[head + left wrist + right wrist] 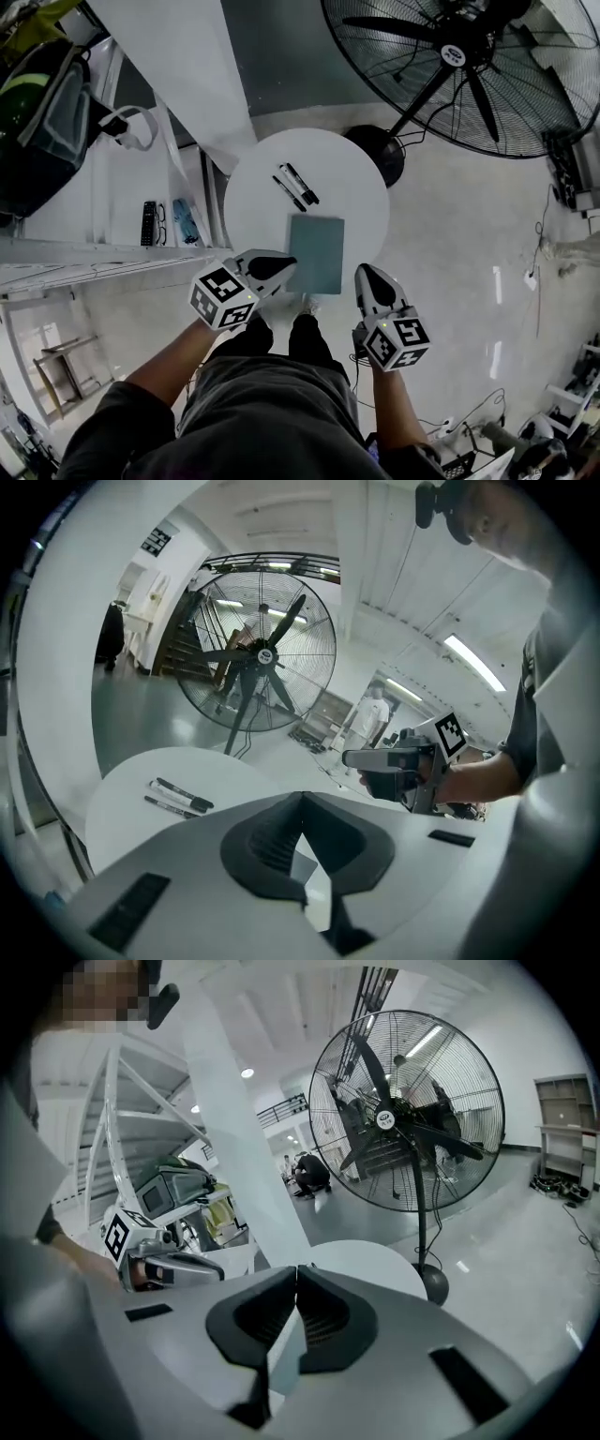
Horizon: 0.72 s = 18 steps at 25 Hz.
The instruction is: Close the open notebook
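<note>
The teal notebook [317, 253] lies shut and flat on the near part of the round white table [262, 178]. My left gripper [291, 266] hovers at the notebook's near left corner with its jaws shut and nothing between them; in the left gripper view its tips [302, 797] meet above the table. My right gripper [366, 272] hangs just off the table's near right edge, apart from the notebook; its jaws [297, 1269] are shut on nothing. Each gripper shows in the other's view: the right gripper [349, 757] and the left gripper [217, 1267].
Two black markers [298, 184] lie on the table beyond the notebook. A big floor fan [469, 66] stands behind the table, its round base [380, 150] right at the table's far edge. A white shelf [112, 225] with small items and a dark backpack [42, 122] are at left.
</note>
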Each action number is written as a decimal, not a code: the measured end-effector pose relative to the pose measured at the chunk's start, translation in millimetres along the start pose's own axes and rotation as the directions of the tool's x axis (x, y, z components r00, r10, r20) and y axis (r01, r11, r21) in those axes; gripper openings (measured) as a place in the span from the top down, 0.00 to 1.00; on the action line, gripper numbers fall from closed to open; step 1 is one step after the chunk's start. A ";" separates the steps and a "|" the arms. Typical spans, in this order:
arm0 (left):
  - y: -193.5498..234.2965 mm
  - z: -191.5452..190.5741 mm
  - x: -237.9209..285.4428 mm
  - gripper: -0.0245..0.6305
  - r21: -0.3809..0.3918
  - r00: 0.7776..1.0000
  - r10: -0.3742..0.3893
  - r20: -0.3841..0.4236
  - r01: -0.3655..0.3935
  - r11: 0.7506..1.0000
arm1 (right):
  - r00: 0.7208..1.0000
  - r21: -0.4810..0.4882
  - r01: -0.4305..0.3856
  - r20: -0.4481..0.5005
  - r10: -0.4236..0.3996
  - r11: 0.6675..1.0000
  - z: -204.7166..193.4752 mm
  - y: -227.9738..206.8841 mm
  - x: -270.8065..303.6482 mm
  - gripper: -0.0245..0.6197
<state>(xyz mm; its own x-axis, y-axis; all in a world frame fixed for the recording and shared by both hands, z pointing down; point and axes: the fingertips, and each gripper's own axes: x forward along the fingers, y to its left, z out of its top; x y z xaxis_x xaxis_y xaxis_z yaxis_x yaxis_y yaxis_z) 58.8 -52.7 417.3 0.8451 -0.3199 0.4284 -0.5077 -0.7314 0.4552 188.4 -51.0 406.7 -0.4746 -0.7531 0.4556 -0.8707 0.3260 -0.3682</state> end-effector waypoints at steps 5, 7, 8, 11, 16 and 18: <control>1.3 17.5 -28.0 0.94 0.012 0.998 0.019 0.062 -0.020 1.000 | 1.000 -0.029 -0.009 0.014 0.009 1.000 11.9 17.9 1.3 0.93; 2.6 22.7 -38.3 0.94 0.016 0.996 0.024 0.080 -0.025 1.000 | 1.000 -0.028 -0.014 0.019 0.015 1.000 14.8 24.1 3.3 0.93; 3.9 24.4 -43.0 0.94 0.018 0.996 0.026 0.087 -0.028 0.999 | 1.000 -0.030 -0.016 0.021 0.017 0.999 16.1 27.1 4.8 0.93; 8.1 27.7 -56.7 0.94 0.025 0.994 0.035 0.104 -0.038 0.999 | 0.999 -0.046 -0.021 0.028 0.022 0.999 20.8 36.1 8.3 0.93; 9.9 34.3 -80.6 0.94 0.031 0.990 0.051 0.134 -0.055 0.998 | 0.999 -0.070 -0.032 0.038 0.035 0.997 30.3 53.9 9.4 0.93; 11.4 36.4 -90.2 0.94 0.033 0.988 0.057 0.145 -0.063 0.997 | 0.998 -0.079 -0.039 0.042 0.042 0.996 33.4 62.4 11.4 0.93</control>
<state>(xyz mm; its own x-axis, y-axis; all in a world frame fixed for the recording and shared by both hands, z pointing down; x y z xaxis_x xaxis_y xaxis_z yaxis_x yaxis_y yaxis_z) -17.1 -54.2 355.4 0.8299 -0.4456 0.3357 -0.5540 -0.7295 0.4011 133.0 -58.3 361.8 -0.5050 -0.7621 0.4052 -0.8592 0.3992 -0.3200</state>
